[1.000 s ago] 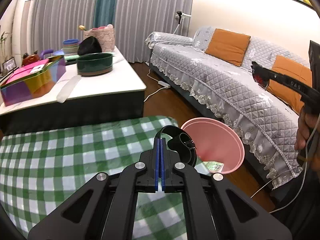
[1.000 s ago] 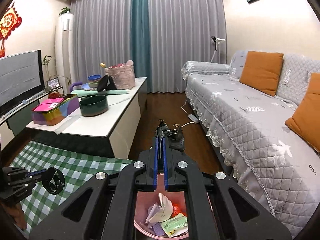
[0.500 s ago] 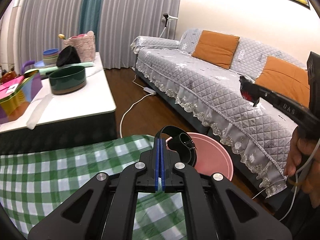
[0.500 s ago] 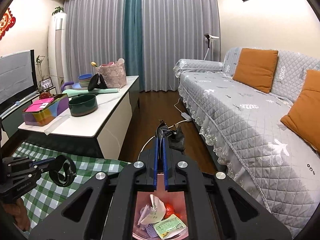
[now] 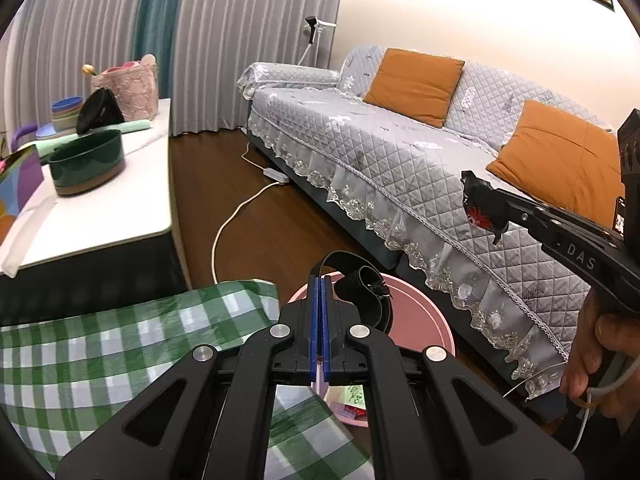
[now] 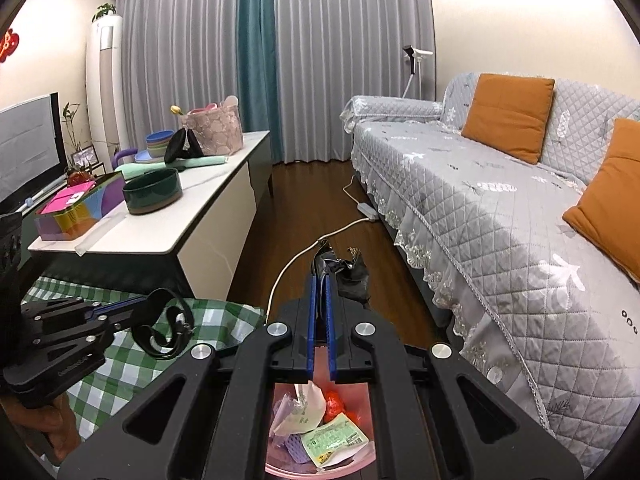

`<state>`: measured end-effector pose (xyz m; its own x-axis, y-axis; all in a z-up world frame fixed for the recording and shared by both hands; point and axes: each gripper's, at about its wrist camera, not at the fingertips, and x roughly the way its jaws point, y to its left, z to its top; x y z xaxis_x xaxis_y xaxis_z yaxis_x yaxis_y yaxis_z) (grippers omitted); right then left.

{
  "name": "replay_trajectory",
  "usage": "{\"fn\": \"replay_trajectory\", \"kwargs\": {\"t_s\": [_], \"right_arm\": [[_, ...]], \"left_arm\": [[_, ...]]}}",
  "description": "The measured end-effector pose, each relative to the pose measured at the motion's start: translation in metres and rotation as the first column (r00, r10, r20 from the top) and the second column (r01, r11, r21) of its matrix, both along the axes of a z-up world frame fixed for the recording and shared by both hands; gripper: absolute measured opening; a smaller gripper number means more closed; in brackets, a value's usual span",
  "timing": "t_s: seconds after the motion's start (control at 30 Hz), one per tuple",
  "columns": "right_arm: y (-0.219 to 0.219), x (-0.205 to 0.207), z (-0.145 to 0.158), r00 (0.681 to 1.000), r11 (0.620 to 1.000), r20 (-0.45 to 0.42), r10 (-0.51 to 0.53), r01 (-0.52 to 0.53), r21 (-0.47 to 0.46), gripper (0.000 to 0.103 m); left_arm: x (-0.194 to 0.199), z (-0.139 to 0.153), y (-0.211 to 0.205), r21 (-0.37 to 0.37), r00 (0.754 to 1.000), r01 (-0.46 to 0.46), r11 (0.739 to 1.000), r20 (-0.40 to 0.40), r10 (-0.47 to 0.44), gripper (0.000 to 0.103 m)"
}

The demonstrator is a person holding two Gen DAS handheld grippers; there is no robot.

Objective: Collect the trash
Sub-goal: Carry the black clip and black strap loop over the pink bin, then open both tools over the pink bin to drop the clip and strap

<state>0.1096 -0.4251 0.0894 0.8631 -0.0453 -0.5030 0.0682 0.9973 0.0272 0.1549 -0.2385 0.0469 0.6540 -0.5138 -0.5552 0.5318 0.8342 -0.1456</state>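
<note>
The pink bin [image 6: 320,428] shows only between the right gripper's arms, its rim cut off at six o'clock; the print on the green packet [image 6: 334,438] inside is unreadable.

L gripper [image 5: 319,280] w/ the black strap loop [image 5: 360,292] has swung right since 1 s ago: the strap was over the green checked cloth [image 5: 100,352] edge, now it hangs over the pink trash bin [image 5: 424,320] rim. In the R wrist view it has come closer to the R gripper [image 6: 320,280], whose black wrapper [image 6: 348,272] sits higher above the bin's litter [image 6: 316,428].
</note>
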Motion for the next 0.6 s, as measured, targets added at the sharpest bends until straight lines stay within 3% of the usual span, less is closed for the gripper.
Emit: {"fn": "replay_trajectory", "kwargs": {"t_s": [0.6], "right_arm": [[-0.012,0.010,-0.017,0.998,0.999,-0.057,-0.018,0.020,0.036,0.008]], "left_arm": [[0.015,-0.013,-0.028,-0.006,0.999,0.035,0.999,-0.030,-0.035,0.002]]}}
